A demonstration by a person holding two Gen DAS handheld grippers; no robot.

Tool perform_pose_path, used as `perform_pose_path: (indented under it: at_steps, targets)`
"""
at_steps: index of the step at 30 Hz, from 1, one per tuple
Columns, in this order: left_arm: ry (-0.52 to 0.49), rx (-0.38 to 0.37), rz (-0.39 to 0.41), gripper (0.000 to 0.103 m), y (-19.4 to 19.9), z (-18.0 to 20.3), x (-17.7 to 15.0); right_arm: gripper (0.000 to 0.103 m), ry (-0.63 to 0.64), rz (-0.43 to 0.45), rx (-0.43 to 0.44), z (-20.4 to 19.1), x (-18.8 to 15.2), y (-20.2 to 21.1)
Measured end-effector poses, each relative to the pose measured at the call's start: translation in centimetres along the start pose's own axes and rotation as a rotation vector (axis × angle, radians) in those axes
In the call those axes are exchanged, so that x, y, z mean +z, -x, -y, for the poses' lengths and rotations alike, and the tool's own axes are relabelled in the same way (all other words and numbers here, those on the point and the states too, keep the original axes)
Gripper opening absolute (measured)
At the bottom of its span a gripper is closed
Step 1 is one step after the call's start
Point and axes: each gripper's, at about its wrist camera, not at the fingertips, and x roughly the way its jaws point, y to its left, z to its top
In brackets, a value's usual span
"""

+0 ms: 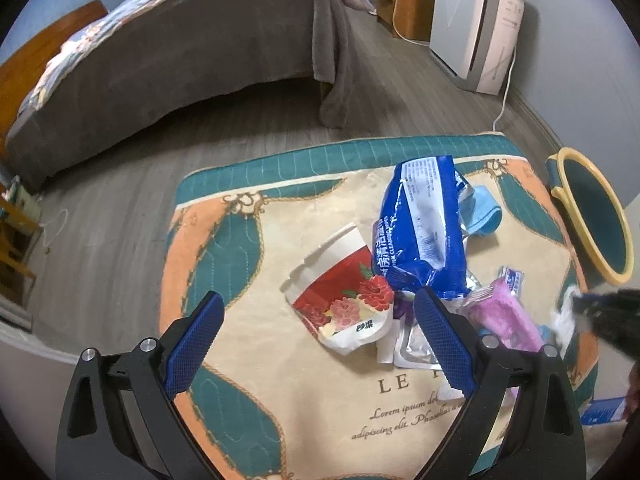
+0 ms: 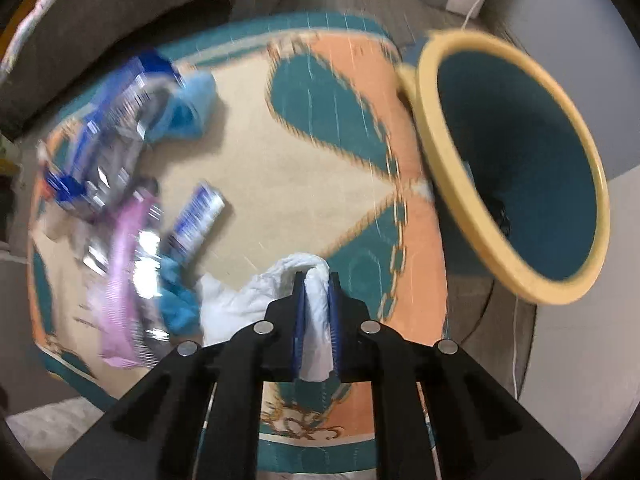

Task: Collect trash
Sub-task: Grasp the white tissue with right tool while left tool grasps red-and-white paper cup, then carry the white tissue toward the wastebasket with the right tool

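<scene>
Trash lies on a patterned rug (image 1: 280, 408): a red flowered wrapper (image 1: 340, 300), a big blue bag (image 1: 420, 224), a pink packet (image 1: 508, 316) and a light blue scrap (image 1: 484, 212). My left gripper (image 1: 320, 312) hangs open above the red wrapper, nothing between its fingers. My right gripper (image 2: 317, 280) is shut on a crumpled white tissue (image 2: 316, 312), seen in the right wrist view, and shows blurred at the right edge of the left wrist view (image 1: 600, 308). A teal bin with a yellow rim (image 2: 516, 168) lies tilted to the right of the rug.
A bed with a grey blanket (image 1: 180, 60) fills the far left. A white appliance (image 1: 476, 24) and a wooden cabinet (image 1: 400, 0) stand along the far wall. A white cable (image 1: 506, 92) runs down to the rug's far edge. Grey wood floor (image 1: 120, 200) surrounds the rug.
</scene>
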Motion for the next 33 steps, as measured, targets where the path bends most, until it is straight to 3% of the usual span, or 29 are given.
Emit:
perform_pose_path:
  at_steps: [6,12,16,20,25,30,33]
  targets:
    - [0.051,-0.024,-0.035,0.095,-2.1,-0.1,0.3,0.01,0.02,0.133,0.0,0.2,1.7,4.1]
    - [0.106,-0.046,-0.054,0.09,-4.0,0.2,1.2,0.01,-0.013,0.148,0.029,1.7,2.9,4.8]
    - [0.118,-0.058,-0.074,0.079,-5.1,0.6,1.4,0.01,-0.021,0.14,0.041,1.8,3.6,4.3]
    - [0.141,-0.074,-0.1,0.059,-5.5,0.0,1.3,0.01,-0.017,0.162,0.051,1.9,4.0,4.8]
    - [0.176,-0.05,-0.106,0.052,-5.1,-1.8,0.7,0.01,-0.024,0.173,0.071,2.0,4.1,5.3]
    - [0.121,0.013,-0.143,0.024,-5.6,-2.2,-0.1,0.01,-0.011,0.187,0.079,1.4,4.4,5.7]
    - [0.089,0.042,-0.106,0.014,-4.9,-2.1,0.1,0.01,-0.009,0.198,0.081,1.5,4.4,6.1]
